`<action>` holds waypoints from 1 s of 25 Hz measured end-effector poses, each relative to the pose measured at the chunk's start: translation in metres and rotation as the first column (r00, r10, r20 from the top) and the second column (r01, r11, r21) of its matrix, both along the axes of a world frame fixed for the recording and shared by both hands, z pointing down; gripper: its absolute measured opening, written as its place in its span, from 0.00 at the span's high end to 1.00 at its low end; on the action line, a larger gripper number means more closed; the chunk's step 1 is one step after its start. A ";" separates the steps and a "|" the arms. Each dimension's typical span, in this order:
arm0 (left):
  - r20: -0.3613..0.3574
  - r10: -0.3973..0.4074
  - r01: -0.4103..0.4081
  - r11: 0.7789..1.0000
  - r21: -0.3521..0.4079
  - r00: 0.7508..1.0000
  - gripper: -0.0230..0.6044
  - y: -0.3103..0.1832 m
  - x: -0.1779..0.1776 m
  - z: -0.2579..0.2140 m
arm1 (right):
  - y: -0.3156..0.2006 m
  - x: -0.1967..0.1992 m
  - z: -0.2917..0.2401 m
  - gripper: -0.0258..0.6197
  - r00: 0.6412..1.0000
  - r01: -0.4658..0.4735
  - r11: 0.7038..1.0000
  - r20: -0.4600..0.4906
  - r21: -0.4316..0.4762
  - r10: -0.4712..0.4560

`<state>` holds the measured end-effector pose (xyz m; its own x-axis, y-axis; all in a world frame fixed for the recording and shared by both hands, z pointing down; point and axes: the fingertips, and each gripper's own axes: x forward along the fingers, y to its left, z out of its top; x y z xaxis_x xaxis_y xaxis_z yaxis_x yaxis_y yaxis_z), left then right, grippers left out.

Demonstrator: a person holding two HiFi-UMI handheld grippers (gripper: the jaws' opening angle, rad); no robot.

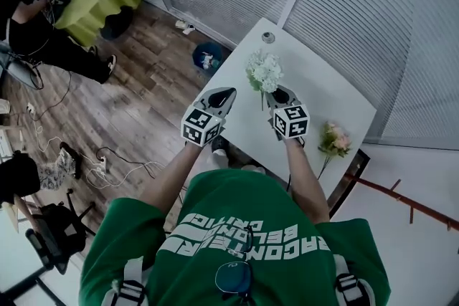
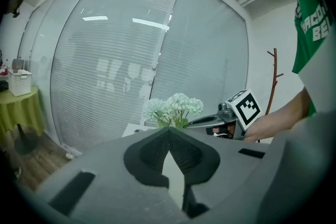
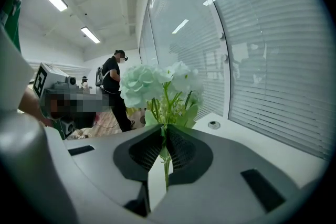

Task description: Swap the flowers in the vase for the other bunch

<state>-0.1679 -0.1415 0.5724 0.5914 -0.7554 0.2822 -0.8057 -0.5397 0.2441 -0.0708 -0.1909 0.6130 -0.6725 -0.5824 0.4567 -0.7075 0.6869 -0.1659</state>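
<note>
Green-sleeved arms reach over the white surface (image 1: pixel 323 93), the right gripper (image 1: pixel 280 92) pinching the white bunch (image 1: pixel 264 70) above its middle by thin, bendy, likely light stems, the left gripper (image 1: pixel 228 92) closed, empty, the pink bunch (image 1: pixel 335 140) lying at the right edge.

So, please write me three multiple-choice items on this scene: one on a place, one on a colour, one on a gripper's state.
1. Where does the pink bunch lie? A on the floor; B on the table, at the person's right; C on a chair.
2. What colour are the flowers in the right gripper? A red; B yellow; C white.
3. How is the left gripper? A wide open; B shut on a stem; C shut, empty.
Answers: 1 B, it lies near the table's right edge; 2 C, pale white heads rise above the jaws; 3 C, the jaw tips meet with nothing between.
</note>
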 end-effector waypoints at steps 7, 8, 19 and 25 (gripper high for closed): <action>-0.003 -0.027 0.026 0.999 -0.033 1.000 0.95 0.002 -0.026 0.012 | 0.002 -0.026 0.033 0.92 0.999 0.021 0.997 -0.023 -0.079 -0.023; -0.003 -0.028 0.028 0.999 -0.036 1.000 0.95 0.001 -0.029 0.014 | 0.002 -0.029 0.038 0.92 0.999 0.021 0.996 -0.025 -0.090 -0.024; -0.006 -0.041 0.041 0.997 -0.072 0.999 0.95 -0.010 -0.051 0.032 | 0.003 -0.051 0.096 0.92 0.997 0.022 0.980 -0.069 -0.199 -0.036; -0.008 -0.047 0.046 0.995 -0.088 0.999 0.95 -0.012 -0.058 0.047 | 0.001 -0.057 0.130 0.92 0.995 0.023 0.969 -0.093 -0.247 -0.047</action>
<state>-0.2258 -0.1531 0.6194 0.5594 -0.7547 0.3427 -0.8267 -0.4781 0.2965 -0.1274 -0.1904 0.7429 -0.6355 -0.4214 0.6469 -0.7049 0.6585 -0.2636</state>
